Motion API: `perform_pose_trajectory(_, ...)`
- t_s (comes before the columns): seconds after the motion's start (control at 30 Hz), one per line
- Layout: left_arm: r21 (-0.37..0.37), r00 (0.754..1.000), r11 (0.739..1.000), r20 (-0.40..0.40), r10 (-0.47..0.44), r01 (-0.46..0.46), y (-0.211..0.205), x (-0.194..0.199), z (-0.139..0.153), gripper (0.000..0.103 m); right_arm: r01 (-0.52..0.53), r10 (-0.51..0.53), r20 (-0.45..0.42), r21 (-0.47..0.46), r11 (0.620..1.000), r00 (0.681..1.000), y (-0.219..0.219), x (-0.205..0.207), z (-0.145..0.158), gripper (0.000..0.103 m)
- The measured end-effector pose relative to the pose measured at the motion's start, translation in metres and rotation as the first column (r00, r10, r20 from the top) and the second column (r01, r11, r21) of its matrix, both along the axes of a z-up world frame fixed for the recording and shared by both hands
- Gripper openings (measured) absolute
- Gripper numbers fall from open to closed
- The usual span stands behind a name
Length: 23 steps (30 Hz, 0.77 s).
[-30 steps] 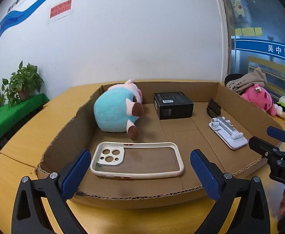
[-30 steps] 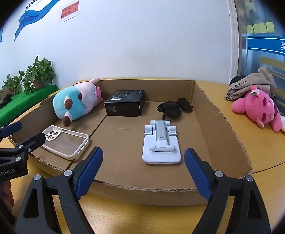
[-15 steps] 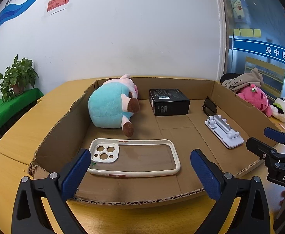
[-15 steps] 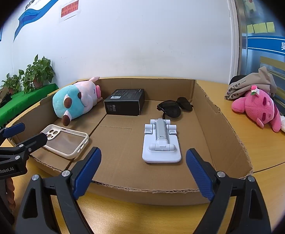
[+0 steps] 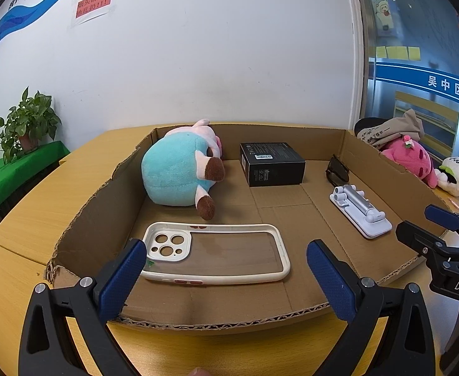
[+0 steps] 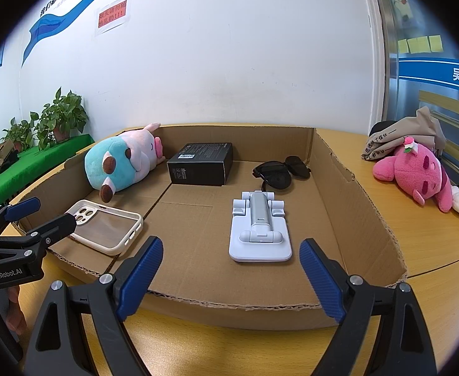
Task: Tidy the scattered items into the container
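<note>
We see the shallow cardboard box [image 6: 333, 169] filling the middle of both views on the wooden table [image 6: 433, 285], with five things lying inside it. In the right wrist view the white phone stand [image 6: 259, 235] lies flat at centre, the sunglasses [image 6: 281, 172] just behind it, the black box [image 6: 201, 167] to their left, the blue and pink plush toy [image 6: 121, 164] in the upper left corner of the box, and the clear phone case [image 6: 105, 225] at lower left. Our left gripper [image 5: 224, 274] hangs released over the near wall, its blue pads wide apart in front of the phone case with nothing between them. Our right gripper [image 6: 231, 277] is likewise spread and empty before the phone stand. At the right edge, outside the box, lie a pink plush [image 6: 414, 172] and a beige cloth [image 6: 408, 138].
</note>
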<state>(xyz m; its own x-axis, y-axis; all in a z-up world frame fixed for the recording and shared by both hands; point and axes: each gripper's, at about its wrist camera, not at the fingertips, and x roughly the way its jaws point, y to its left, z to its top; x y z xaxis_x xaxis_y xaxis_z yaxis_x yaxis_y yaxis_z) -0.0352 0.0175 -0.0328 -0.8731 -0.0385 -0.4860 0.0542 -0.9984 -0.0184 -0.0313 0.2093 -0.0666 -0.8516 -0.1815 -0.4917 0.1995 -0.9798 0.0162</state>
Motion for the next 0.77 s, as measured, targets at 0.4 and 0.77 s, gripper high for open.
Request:
perform_pose_trajectory(0.4, 0.000, 1.000, 1.000, 0.000, 0.000, 0.000, 0.0000, -0.0003, 0.0001, 0.103, 0.000, 0.000, 0.000, 0.000, 1.000, 1.000, 0.0001, 0.0001, 0.0002, 0.089)
perform_pose_trajectory(0.77, -0.011, 1.000, 1.000, -0.003, 0.011, -0.011, 0.0021, 0.0007, 0.0002, 0.103, 0.000, 0.000, 0.000, 0.000, 1.000, 1.000, 0.0002, 0.0002, 0.0003, 0.089)
